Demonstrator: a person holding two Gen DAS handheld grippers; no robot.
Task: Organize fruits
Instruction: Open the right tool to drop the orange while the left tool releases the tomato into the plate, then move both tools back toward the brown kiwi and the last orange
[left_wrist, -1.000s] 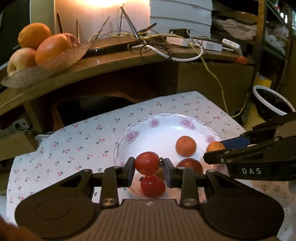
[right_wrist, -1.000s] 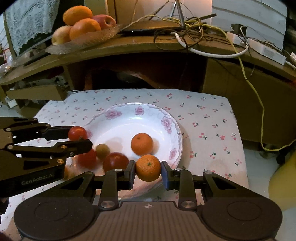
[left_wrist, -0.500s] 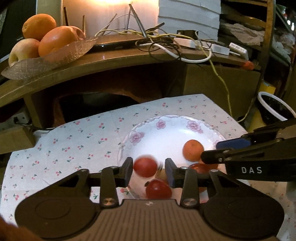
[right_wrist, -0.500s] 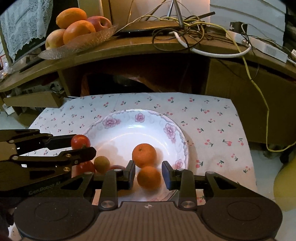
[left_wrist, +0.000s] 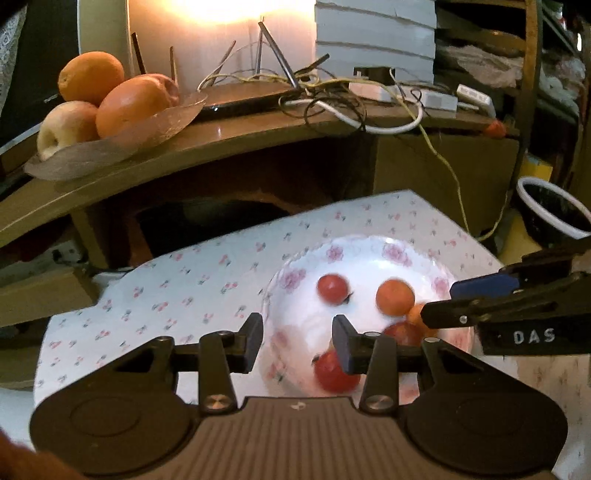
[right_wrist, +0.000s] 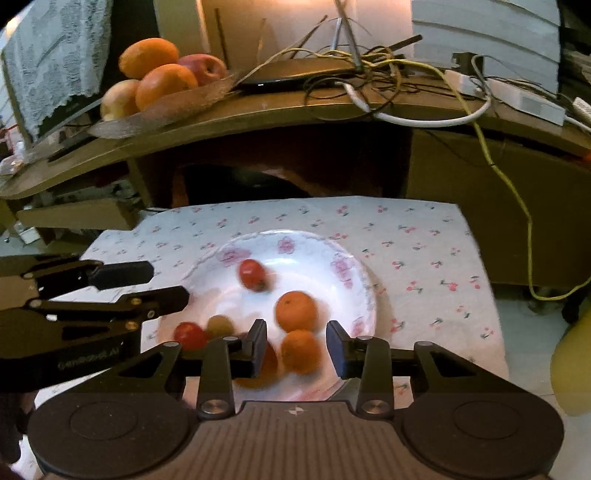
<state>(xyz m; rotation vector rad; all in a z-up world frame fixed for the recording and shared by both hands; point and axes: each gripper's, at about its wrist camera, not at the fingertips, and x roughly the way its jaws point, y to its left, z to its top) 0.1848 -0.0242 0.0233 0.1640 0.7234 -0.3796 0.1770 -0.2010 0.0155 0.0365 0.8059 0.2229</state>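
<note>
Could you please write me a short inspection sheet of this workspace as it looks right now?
Surface: low table under a cherry-print cloth.
Job's things: floral plate holding two tomatoes, two mandarins, a dark red fruit and a small pale one.
Clutter: nothing seen on the cloth.
Grippers: left gripper and right gripper both over the plate, jaws opening, gripping nothing.
Cables: tangle of cables on the wooden shelf; a yellow one hangs down.
Surroundings: glass dish of oranges and apples on the shelf; black bowl with a white rim to the side.
</note>
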